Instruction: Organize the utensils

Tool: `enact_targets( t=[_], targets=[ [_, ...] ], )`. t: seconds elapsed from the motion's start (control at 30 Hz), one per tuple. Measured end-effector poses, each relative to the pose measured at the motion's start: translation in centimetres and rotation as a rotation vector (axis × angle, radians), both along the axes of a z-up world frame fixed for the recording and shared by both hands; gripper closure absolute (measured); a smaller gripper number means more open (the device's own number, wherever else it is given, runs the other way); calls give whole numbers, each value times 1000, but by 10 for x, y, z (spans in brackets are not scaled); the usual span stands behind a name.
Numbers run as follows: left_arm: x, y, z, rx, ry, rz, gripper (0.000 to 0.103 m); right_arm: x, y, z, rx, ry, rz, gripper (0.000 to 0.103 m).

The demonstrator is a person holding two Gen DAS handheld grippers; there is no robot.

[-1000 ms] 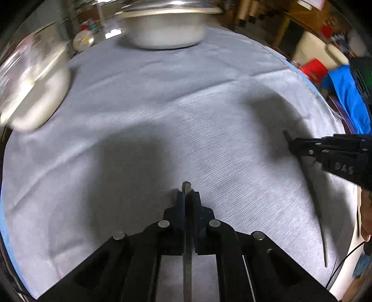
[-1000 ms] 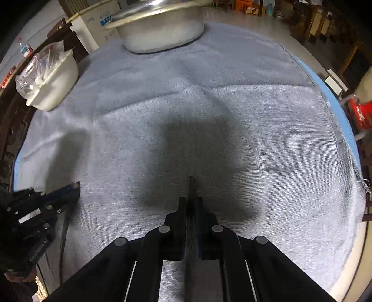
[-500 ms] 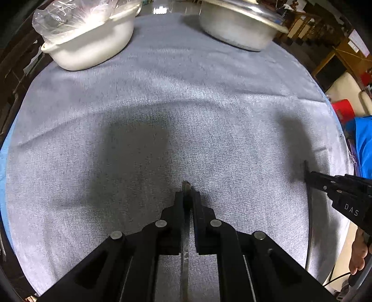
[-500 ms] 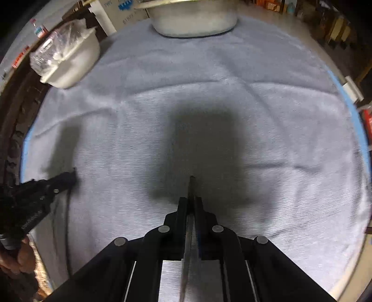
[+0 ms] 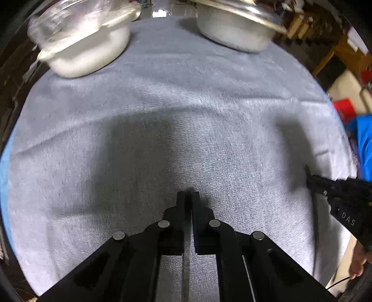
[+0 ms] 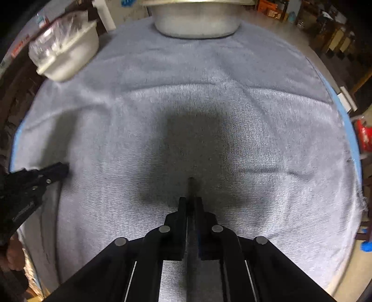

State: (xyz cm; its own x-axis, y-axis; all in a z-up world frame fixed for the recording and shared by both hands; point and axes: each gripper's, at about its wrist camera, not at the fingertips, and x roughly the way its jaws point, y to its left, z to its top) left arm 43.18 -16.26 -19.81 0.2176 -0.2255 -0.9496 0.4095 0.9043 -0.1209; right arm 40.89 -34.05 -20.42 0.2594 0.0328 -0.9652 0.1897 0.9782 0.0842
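Both black two-finger tongs were clamped on thin utensils as I watched from my end: my left gripper (image 5: pixel 187 195) had its jaws pressed together on a flat, narrow grey metal strip (image 5: pixel 186 251) that ran back between the fingers toward the camera, and my right gripper (image 6: pixel 191 200) was closed on a slim dark metal rod (image 6: pixel 191 185) whose tip poked out just past the fingertips. What kind of utensil either was I could not tell. Both tools pointed steeply down over the pale grey ribbed cloth (image 5: pixel 162 104) that covered the round table, with dark shadows lying on the fabric beneath them. At the far edge of the cloth stood a wide silver metal basin (image 6: pixel 196 21), and well apart from it, to its left, a white plastic tub (image 5: pixel 88 53) stuffed with crumpled clear plastic. From the left camera the right gripper showed at the right edge, its rod trailing down behind it; from the right camera the left gripper (image 6: pixel 62 168) showed at the left edge, a bare hand (image 6: pixel 15 255) below it
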Motion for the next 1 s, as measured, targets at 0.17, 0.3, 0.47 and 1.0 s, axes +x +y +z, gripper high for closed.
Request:
enact_targets(
  t=[0.17, 0.3, 0.47, 1.0],
  targets=[
    [-10, 36, 12, -53, -67, 101, 98, -35, -14, 26, 35, -139, -49, 97],
    [-26, 78, 36, -122, -161, 186, 98, -69, -17, 61, 47, -277, -65, 97],
    [-48, 111, 73, -155, -288, 283, 98, -107, -10, 95, 38, -423, -71, 97],
    [-165, 184, 145, -224, -551, 417, 98, -200, 56, 155, -52, -721, -56, 97]
  ],
)
